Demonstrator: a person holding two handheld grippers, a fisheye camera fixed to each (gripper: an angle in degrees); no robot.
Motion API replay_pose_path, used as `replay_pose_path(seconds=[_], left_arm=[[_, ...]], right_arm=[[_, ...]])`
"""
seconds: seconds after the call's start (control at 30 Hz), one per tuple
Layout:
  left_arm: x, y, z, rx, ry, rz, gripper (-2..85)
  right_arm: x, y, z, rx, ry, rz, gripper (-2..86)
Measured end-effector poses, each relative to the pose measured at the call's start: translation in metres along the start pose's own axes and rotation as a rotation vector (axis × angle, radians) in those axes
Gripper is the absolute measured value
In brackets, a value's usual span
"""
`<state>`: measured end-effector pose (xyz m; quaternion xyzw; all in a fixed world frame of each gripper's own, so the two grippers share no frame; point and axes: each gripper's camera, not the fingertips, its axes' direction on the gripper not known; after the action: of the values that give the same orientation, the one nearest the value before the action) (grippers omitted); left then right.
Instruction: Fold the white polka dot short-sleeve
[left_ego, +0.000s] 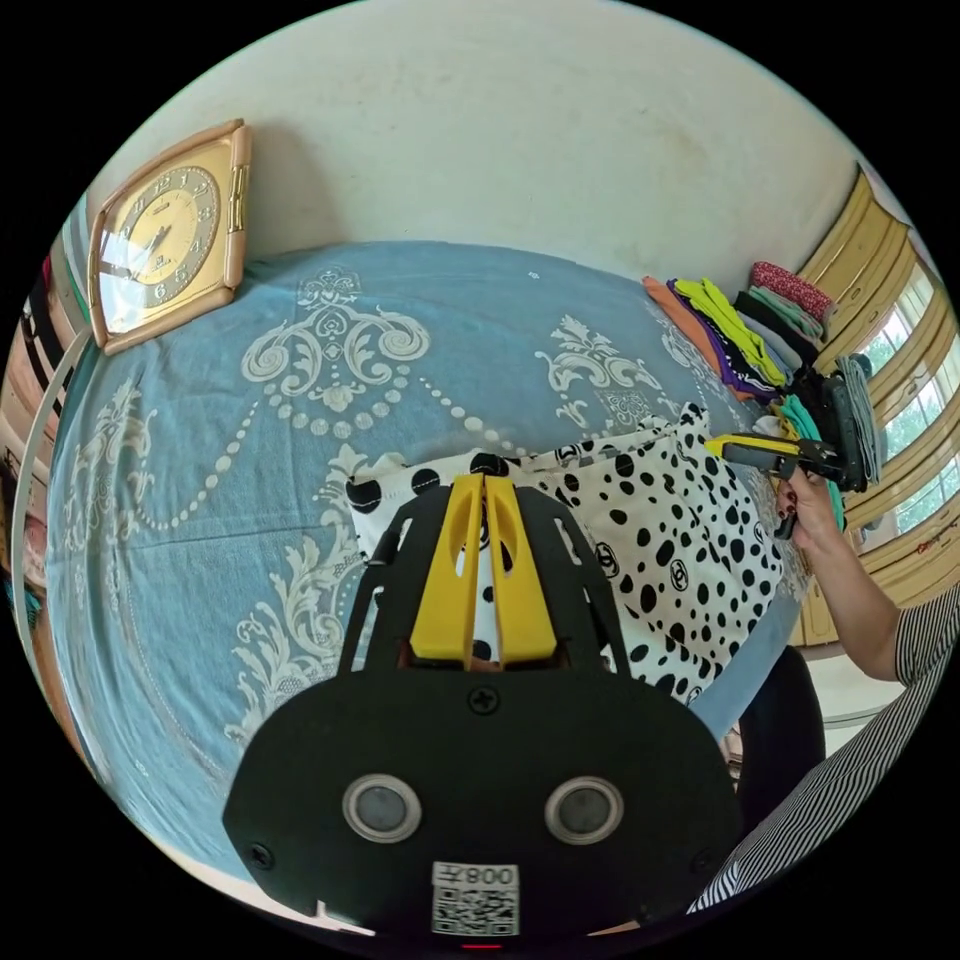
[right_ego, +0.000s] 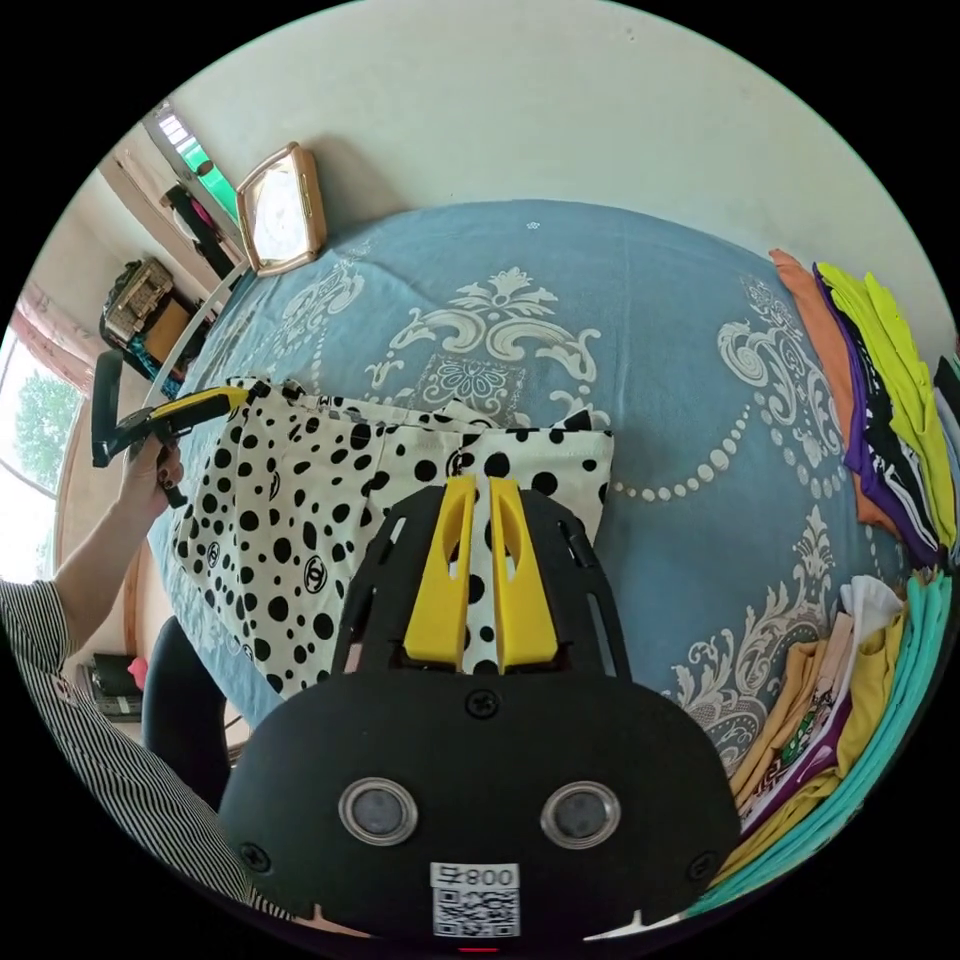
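On the blue bedspread (left_ego: 200, 480), both grippers, left (left_ego: 484, 482) and right (right_ego: 481, 484), clamp the polka dot short-sleeve's (left_ego: 680, 540) edge.

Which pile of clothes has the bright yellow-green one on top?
The far pile by the wall: a yellow-green garment tops its orange, purple and black ones. The near pile shows teal, yellow and white instead.

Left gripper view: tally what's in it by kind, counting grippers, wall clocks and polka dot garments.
Black grippers with yellow fingers: 2, the left gripper and the right gripper
Gold-framed wall clock: 1
White short-sleeve with black polka dots: 1
Total: 4
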<state>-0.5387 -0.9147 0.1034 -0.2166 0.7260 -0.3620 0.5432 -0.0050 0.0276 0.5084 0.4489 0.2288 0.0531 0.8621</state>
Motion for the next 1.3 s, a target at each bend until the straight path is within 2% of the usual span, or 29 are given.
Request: replay_pose_path(seconds=[0.3, 0.6, 0.7, 0.87, 1.3], left_arm=[[-0.009, 0.006, 0.004, -0.005, 0.010, -0.013, 0.2], [-0.019, 0.009, -0.001, 0.017, 0.037, -0.023, 0.3], [-0.020, 0.011, 0.002, 0.012, 0.044, -0.022, 0.3], [-0.023, 0.012, 0.006, 0.002, 0.047, -0.017, 0.2], [-0.044, 0.013, -0.014, 0.065, 0.076, -0.043, 0.2]], right_arm=[[-0.015, -0.003, 0.012, -0.059, 0.117, -0.035, 0.5], [-0.007, 0.008, -0.011, -0.010, 0.092, 0.000, 4.1], [-0.011, 0.008, -0.003, -0.029, 0.131, -0.006, 6.1], [-0.028, 0.009, 0.001, -0.035, 0.259, -0.068, 2.4], [0.007, 0.024, -0.043, 0.103, 0.040, 0.028, 0.6]])
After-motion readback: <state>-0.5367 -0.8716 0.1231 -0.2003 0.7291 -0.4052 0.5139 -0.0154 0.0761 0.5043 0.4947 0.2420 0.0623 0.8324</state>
